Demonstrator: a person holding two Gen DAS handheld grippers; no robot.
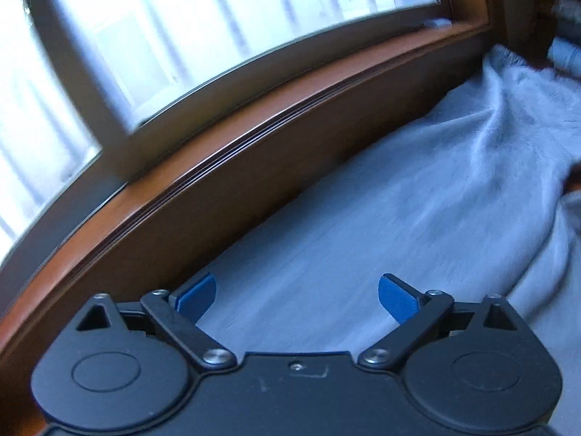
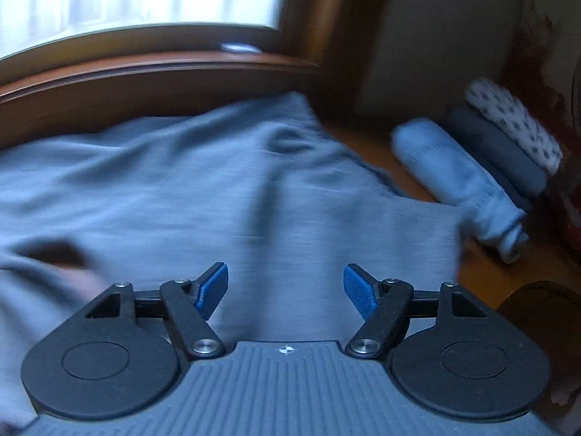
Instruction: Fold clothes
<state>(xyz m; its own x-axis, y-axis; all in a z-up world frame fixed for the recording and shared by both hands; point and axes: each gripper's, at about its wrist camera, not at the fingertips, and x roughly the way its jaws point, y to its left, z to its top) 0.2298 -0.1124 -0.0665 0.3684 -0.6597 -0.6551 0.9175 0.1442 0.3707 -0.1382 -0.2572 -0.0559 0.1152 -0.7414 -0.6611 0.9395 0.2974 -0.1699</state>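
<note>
Grey garment (image 2: pixel 189 189) is lying rumpled and spread out lengthwise along the wooden window sill (image 2: pixel 152 72); left tool (image 1: pixel 296 299) and right tool (image 2: pixel 285 289) both hovering wide open, gripping nothing.

We see a plain pale grey-blue garment (image 2: pixel 225 196) spread out, with a reddish-brown wooden window frame (image 1: pixel 232 167) behind it. Beside it lie a light blue rolled cloth (image 2: pixel 454 178), a dark grey folded cloth (image 2: pixel 508 156) and a white cloth with small dark dots (image 2: pixel 515 123). Our grippers are black with bright blue pads (image 2: pixel 214 287).
</note>
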